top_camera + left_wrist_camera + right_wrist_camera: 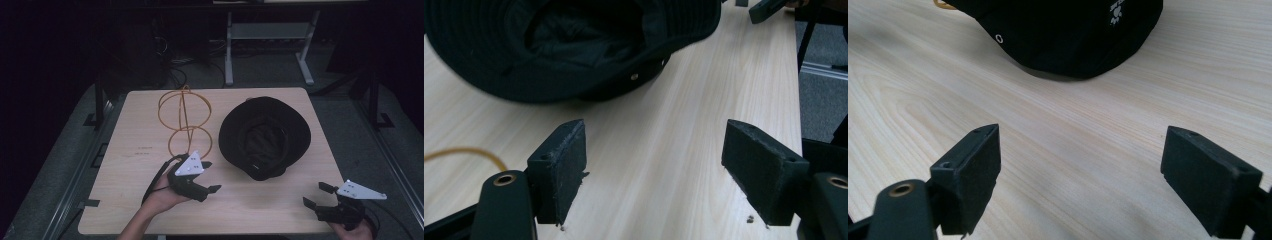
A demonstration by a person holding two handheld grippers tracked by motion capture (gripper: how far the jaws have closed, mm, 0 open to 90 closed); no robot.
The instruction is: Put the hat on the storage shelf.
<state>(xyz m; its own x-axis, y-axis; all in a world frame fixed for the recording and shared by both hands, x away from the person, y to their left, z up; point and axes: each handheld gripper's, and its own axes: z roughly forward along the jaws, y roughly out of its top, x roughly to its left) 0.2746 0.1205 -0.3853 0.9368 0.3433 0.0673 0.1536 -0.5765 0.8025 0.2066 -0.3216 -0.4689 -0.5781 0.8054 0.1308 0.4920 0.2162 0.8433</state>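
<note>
High view is dim overall: only the table catches light, everything beyond its far edge falls to near black, and the picture is soft and grainy. The hat reads as a flat dark blob with little detail inside, throwing a short soft shadow on the wood at its near edge. Both gripper views are brighter with even overhead light, no glare; the hat's left part smears in the left gripper view.

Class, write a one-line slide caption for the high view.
Two open grippers, left and right, flank a black hat lying brim-up beside an orange wire stand on a wooden table.
</note>
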